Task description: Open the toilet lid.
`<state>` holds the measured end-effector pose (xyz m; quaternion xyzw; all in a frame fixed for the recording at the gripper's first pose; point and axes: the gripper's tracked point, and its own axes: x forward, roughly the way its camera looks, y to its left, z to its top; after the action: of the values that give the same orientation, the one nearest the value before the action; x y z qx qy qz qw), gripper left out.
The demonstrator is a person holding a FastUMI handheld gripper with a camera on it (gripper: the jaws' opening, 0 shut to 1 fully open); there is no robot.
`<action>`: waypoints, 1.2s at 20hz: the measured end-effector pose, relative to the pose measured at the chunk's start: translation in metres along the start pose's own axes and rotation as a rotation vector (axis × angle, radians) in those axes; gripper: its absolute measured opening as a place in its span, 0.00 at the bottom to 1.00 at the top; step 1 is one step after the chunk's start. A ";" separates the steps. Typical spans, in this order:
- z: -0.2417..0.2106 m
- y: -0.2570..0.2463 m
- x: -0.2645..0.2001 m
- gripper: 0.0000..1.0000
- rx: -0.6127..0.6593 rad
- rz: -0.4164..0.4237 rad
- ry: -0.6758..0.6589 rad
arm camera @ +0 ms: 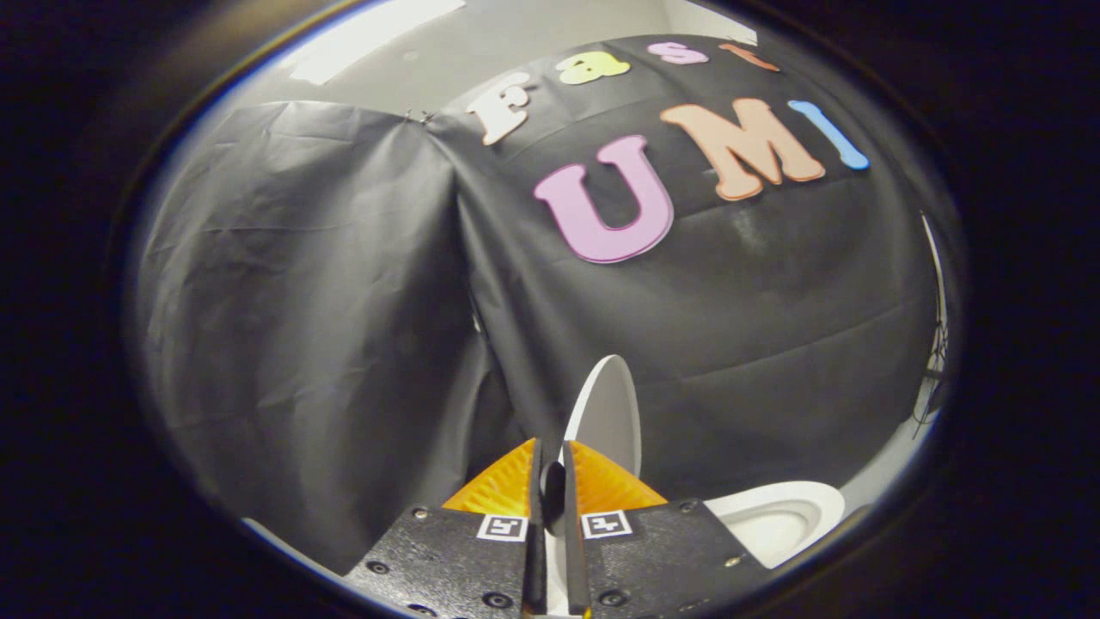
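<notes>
Black cloth wall of the booth (pixel 326 284) hung in folds behind, pale ceiling above. Toilet lid (pixel 606 413) raised near upright just ahead of the gripper (pixel 552 464), seen almost edge-on, white and oval, its upper part rising beyond the fingertips. Jaws drawn close together, pinching the lid's thin edge between them; a narrow dark slot between the fingers, with the white edge showing low in the gap. Both fingers apparently pressing on the lid, one on each face. Toilet bowl (pixel 778 520) to the right of the fingers and lower, its white rim and part of the open basin uncovered.

Progress, judged from the present arrangement: lifting largely accomplished, with the lid standing clear of the bowl and the basin exposed. Whether fully back against any support behind, cannot tell; hinge and tank hidden by the fingers and the gripper body. Remaining, as a judgement: tilting the lid past vertical to a resting position, then parting the jaws and letting go. Risk at release: a lid not yet past its balance point falling shut again.
</notes>
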<state>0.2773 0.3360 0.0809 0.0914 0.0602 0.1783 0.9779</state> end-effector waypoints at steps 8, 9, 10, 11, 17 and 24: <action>-0.010 0.060 0.032 0.09 -0.092 0.114 0.054; -0.011 0.066 0.034 0.09 -0.097 0.128 0.060; -0.017 0.074 0.035 0.09 -0.106 0.144 0.067; -0.020 0.082 0.036 0.09 -0.125 0.162 0.073; -0.042 0.114 0.049 0.10 -0.203 0.226 0.117; -0.053 0.135 0.064 0.13 -0.192 0.275 0.118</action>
<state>0.2837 0.4914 0.0507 -0.0054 0.0872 0.3205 0.9432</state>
